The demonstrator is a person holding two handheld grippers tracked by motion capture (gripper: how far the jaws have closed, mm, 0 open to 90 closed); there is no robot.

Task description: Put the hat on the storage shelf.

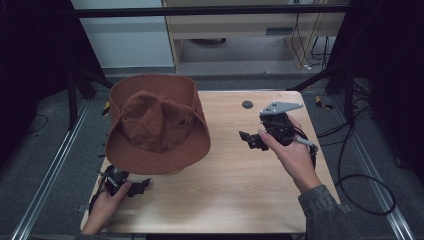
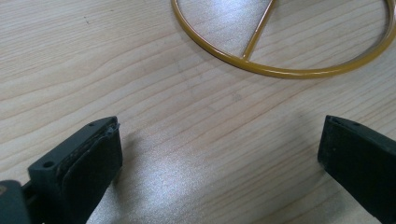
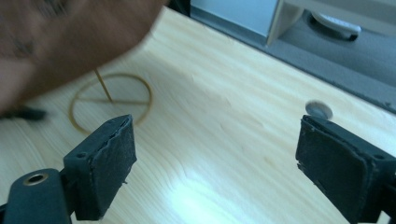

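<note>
The high view was dim. The room around the bench [image 1: 240, 165] was almost black at 9 o'clock and 3 o'clock, and only the wood and the pale wall at 12 o'clock looked bright. The brown hat [image 1: 155, 125] threw a soft, dark shadow toward 6 o'clock.

The left gripper view was sharp and bright. A white shine lay on the wood near 6 o'clock, and a grey shadow sat beside the pads.

The right gripper view was blurry from moving. The hat [image 3: 60, 42] was a brown smear at 10 o'clock, and the yellow ring [image 3: 112, 105] looked soft. A bright glare spot glowed near 6 o'clock.
</note>
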